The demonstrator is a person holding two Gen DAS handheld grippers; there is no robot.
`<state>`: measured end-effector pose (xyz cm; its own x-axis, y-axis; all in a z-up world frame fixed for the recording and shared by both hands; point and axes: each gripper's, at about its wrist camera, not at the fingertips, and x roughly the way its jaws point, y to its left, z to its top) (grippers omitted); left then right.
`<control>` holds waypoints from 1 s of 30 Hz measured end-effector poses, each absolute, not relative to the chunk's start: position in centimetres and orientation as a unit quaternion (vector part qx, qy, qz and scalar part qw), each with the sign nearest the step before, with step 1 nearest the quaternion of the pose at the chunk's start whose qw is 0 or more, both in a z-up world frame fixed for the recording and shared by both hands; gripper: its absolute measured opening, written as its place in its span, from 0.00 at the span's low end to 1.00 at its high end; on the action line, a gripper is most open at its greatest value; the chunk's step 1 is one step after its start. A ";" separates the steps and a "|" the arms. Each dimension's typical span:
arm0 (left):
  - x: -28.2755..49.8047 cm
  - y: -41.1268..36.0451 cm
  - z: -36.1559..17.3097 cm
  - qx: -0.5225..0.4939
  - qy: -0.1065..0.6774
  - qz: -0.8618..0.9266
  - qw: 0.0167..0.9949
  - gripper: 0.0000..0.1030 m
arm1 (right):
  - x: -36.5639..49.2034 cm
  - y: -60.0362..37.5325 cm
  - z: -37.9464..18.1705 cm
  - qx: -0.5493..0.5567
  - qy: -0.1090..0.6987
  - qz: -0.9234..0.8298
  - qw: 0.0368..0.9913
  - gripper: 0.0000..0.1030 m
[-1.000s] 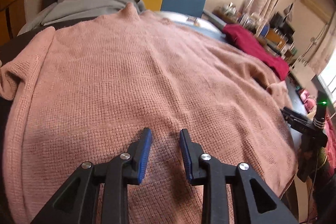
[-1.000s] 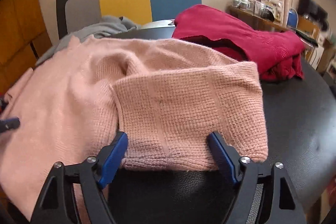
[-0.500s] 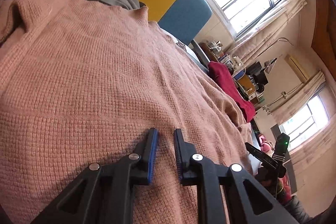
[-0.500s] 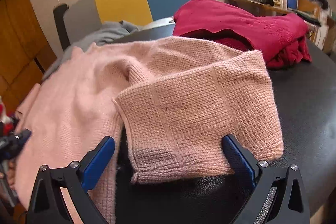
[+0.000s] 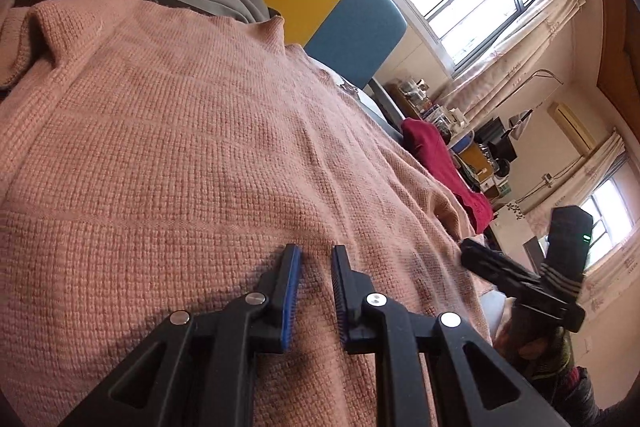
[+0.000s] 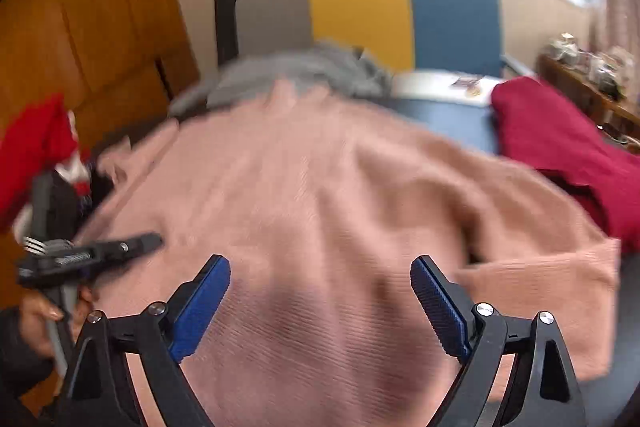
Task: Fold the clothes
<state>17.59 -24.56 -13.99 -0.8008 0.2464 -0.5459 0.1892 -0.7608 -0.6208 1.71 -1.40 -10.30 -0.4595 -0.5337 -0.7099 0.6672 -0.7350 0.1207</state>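
Pink sweater (image 5: 192,147) was mostly flat on the dark table (image 6: 452,117), just beside the red garment (image 6: 560,143). Left tongs (image 5: 316,287) nearly closed, pinching nothing as far as I could tell. Right tongs (image 6: 320,301) wide apart, empty. Maybe one sleeve folded in; body left.

A pink waffle-knit sweater (image 5: 192,155) lies spread flat over most of the dark worktop (image 6: 452,115), its neck toward the far edge. One sleeve (image 6: 560,291) is folded back near the right edge, the cuff resting beside the body.
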 end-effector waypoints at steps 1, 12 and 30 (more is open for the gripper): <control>17.7 -24.3 -13.9 -0.316 -0.338 0.886 0.013 0.15 | 1.1 -2.2 -11.6 0.400 0.087 -0.848 0.336 0.90; 18.1 -24.9 -12.9 -0.337 -0.343 0.876 0.000 0.24 | -0.1 0.5 -14.2 0.419 0.098 -0.848 0.311 0.97; 9.6 -31.9 -10.7 -0.407 -0.159 0.882 -0.175 0.30 | -9.9 -3.7 -10.5 0.443 -0.055 -0.827 0.341 0.99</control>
<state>9.58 -31.91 -10.72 -0.6080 -0.1797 -0.7733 0.4388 -0.8878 -0.1387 -9.90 -3.74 -10.47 -0.3755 -0.6136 -0.6947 0.5156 -0.7611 0.3936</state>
